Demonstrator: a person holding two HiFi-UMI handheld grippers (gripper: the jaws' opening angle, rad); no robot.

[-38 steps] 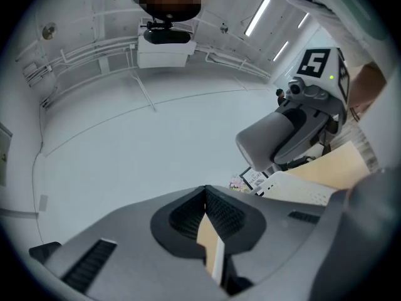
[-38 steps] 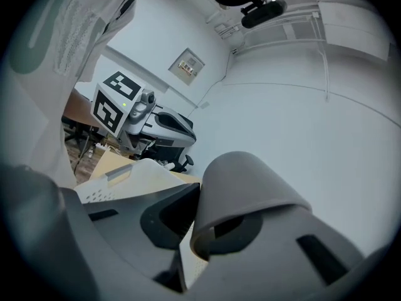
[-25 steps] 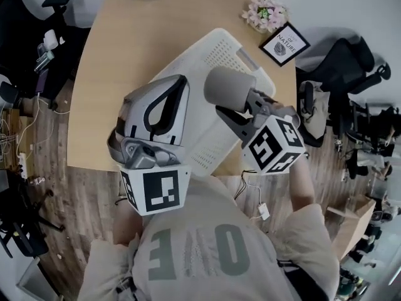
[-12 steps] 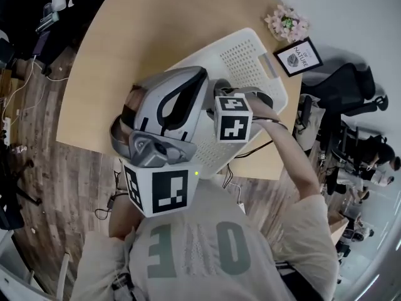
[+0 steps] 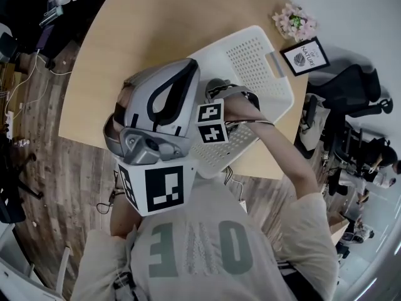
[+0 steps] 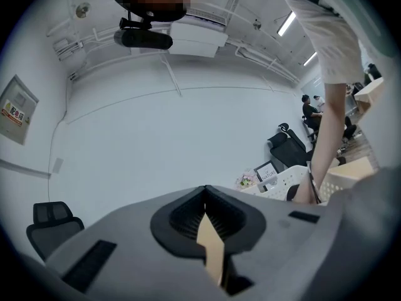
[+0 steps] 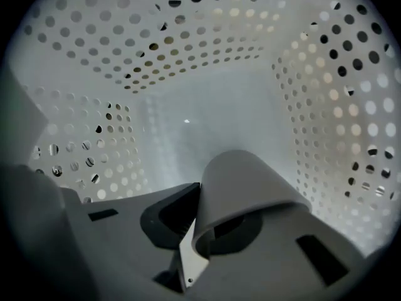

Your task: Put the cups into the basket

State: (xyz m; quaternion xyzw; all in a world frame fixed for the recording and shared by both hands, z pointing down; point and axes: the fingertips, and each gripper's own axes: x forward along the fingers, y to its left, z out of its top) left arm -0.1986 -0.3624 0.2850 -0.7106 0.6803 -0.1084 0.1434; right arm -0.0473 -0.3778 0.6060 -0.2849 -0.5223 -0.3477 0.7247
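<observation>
Grey cup, pinched at its rim by my right claw, hung inside the white perforated basket on the counter. My left claw was closed, empty. Placement was underway; the next move looked like lowering, then release.

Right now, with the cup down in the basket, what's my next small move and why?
Probably ease the right gripper open: it pinches the grey cup by its wall, already deep inside the white basket. Floor contact isn't visible.
</observation>
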